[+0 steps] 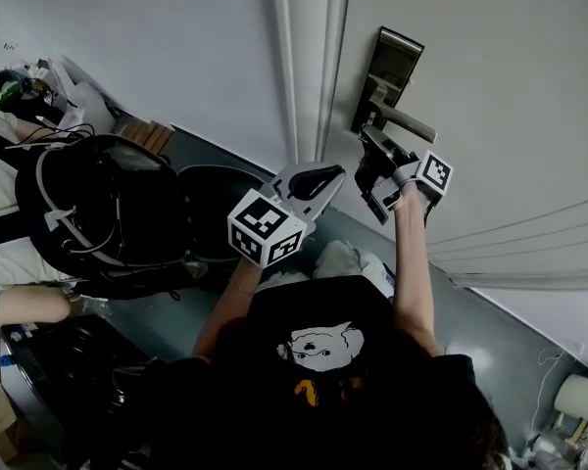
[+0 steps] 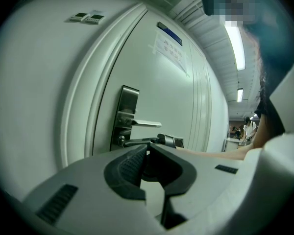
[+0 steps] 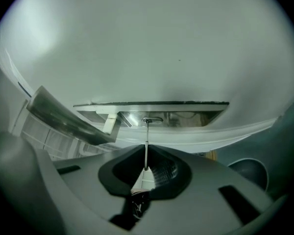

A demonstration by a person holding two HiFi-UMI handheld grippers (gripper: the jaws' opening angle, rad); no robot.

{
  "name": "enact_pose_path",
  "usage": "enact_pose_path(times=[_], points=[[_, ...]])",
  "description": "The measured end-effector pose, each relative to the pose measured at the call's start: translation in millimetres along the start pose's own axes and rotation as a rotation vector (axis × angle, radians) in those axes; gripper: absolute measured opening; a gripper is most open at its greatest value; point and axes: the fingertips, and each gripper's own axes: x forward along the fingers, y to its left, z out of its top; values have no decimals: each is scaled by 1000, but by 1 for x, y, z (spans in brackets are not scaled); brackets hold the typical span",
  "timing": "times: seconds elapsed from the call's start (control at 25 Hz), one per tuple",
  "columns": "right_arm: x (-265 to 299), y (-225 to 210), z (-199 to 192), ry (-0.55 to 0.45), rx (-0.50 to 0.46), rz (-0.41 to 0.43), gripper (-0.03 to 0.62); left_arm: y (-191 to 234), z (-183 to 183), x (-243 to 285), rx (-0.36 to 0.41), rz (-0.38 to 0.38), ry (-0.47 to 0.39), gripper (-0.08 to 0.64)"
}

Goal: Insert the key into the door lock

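Observation:
A silver lock plate (image 1: 392,67) with a lever handle (image 1: 408,122) sits on the white door. My right gripper (image 1: 370,155) is just below the handle, shut on a thin metal key (image 3: 146,137). The key's tip reaches the keyhole (image 3: 152,120) in the lock plate (image 3: 191,115); how deep it sits cannot be told. The handle (image 3: 63,119) crosses to the left. My left gripper (image 1: 318,176) hangs back from the door, shut with nothing in it. From the left gripper (image 2: 148,150) I see the lock plate (image 2: 125,114) and the right gripper (image 2: 159,141) against it.
The door frame (image 1: 309,57) runs left of the lock. A black backpack (image 1: 108,213) and a dark round seat (image 1: 214,209) stand on the floor at left. A paper notice (image 2: 169,50) is stuck on the door. A white roll (image 1: 578,396) lies at lower right.

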Motion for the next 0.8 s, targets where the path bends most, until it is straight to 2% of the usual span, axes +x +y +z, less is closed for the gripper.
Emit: enact_pose_path(times=[0.16,0.36,0.52,0.68,0.8], points=[[0,1,0,1,12,18,24,-2,-5,2,-4,-1,14,26],[1,3,-2,-6,-9,-7,23,-1,-3,3,-3,0,17,26],[3,9,2,-50,41,20,26,-3,1,0,-2,-2,16,25],[7,9,10,-92,57,71,31,-3,-1,-1,0,-2,25,25],[8,10,13,-104,40,77,34,-3,-2,-6,3,3,31,26]])
